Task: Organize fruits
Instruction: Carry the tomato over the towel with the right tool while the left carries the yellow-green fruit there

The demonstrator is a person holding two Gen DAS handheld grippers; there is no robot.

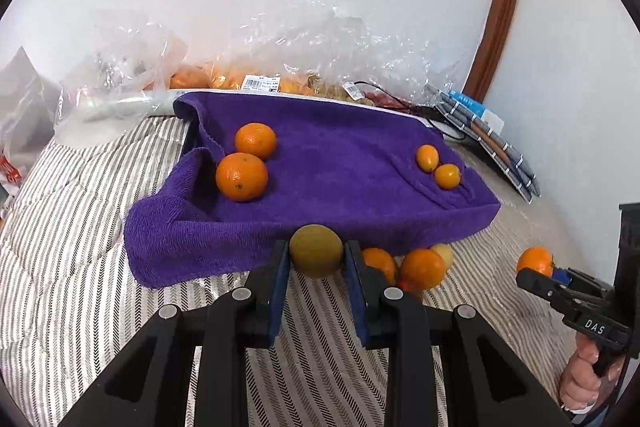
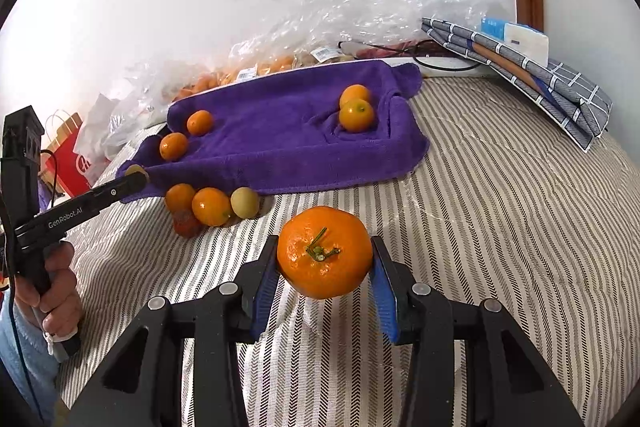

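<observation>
Left tool (image 1: 316,255) pinching a small yellow-green fruit (image 1: 316,249) just off the near edge of the purple towel (image 1: 340,163); right tool (image 2: 325,259) pinching a tangerine (image 2: 325,251) nearer than that towel. Light, round, smooth-skinned, likely bruised by hard squeezing. Grip across the widest part, gently.

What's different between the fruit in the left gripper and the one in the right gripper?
The left gripper holds a small, dull yellow-green fruit; the right gripper holds a bright orange mandarin. The mandarin looks larger and spreads its gripper wider. The mandarin shows a green stem; the yellow-green fruit shows none. Both are round and pinched between blue pads.
</observation>
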